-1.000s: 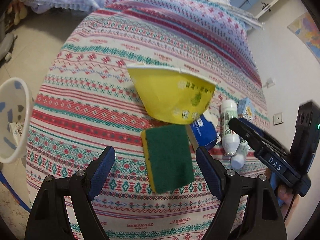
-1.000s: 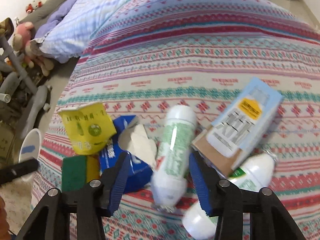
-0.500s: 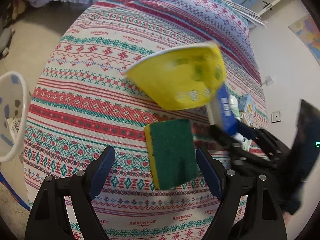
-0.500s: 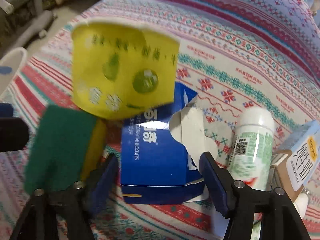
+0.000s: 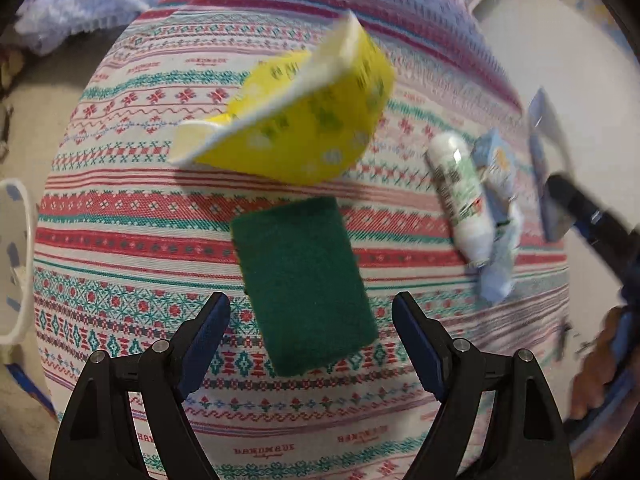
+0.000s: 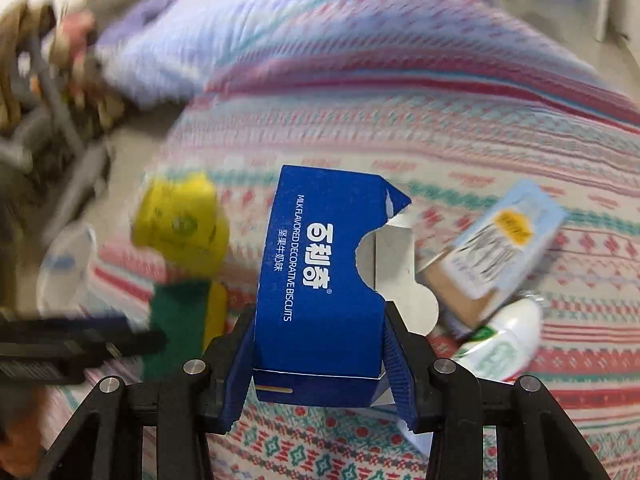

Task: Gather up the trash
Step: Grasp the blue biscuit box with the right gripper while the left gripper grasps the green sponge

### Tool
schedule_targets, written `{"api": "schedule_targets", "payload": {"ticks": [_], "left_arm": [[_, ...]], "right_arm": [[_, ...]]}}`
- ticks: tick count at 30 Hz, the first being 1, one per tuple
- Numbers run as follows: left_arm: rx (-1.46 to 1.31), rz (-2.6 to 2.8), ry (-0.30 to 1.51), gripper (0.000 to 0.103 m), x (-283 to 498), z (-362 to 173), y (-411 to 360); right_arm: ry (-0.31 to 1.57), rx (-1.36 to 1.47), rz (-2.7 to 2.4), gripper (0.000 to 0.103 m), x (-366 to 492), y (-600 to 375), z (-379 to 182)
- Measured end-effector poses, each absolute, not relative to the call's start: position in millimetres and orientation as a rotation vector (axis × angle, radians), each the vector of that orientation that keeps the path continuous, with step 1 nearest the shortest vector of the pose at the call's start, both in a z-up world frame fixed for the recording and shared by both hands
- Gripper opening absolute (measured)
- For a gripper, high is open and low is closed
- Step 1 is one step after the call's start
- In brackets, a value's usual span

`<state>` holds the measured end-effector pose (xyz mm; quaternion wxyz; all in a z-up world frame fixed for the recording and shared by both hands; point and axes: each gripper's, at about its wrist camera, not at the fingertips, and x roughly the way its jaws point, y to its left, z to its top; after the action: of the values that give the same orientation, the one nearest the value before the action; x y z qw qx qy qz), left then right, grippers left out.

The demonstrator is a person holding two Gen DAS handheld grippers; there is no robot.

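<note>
- Right gripper (image 6: 320,356): jaws clamped on blue cardboard biscuit box (image 6: 320,276), lifted above patterned bedspread (image 6: 440,128).
- Left gripper (image 5: 310,336): jaws wide; green scouring sponge (image 5: 304,280) at 12 o'clock between them.

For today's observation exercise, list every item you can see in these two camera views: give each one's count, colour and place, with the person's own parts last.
blue biscuit box: 1, blue with white print, clamped in the right gripper, above the bedspread
yellow carton: 1, yellow, beyond the sponge
sponge: 1, green top over yellow, just ahead of the left gripper
white bottles: 2, white with green labels, one right of the sponge, one under the pale blue box
pale blue box: 1, light blue, right of the biscuit box
bedspread: 1, red, teal and white pattern, under everything
white basket: 1, white, on the floor at left
left gripper: 1, black, blue pads, open
right gripper: 1, black, blue pads, shut on the box
</note>
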<state>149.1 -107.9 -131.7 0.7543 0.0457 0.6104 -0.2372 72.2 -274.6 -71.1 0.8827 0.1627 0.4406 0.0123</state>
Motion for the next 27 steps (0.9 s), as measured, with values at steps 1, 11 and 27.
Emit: {"api": "schedule_targets", "payload": {"ticks": [1, 11, 27], "left_arm": [[0.116, -0.504, 1.333, 0.085, 148.1, -135.1, -111.3], [0.091, -0.538, 1.227, 0.058, 129.7, -108.9, -107.2], [-0.119, -0.429, 1.097, 0.058, 177.1, -62.2, 34.6]], "right_arm": [[0.886, 0.380, 0.010, 0.051, 68.3, -285.2, -66.2], [0.853, 0.463, -0.052, 0.051, 62.9, -305.5, -67.5], [0.676, 0.615, -0.048, 0.051, 52.5, -329.8, -44.5]]}}
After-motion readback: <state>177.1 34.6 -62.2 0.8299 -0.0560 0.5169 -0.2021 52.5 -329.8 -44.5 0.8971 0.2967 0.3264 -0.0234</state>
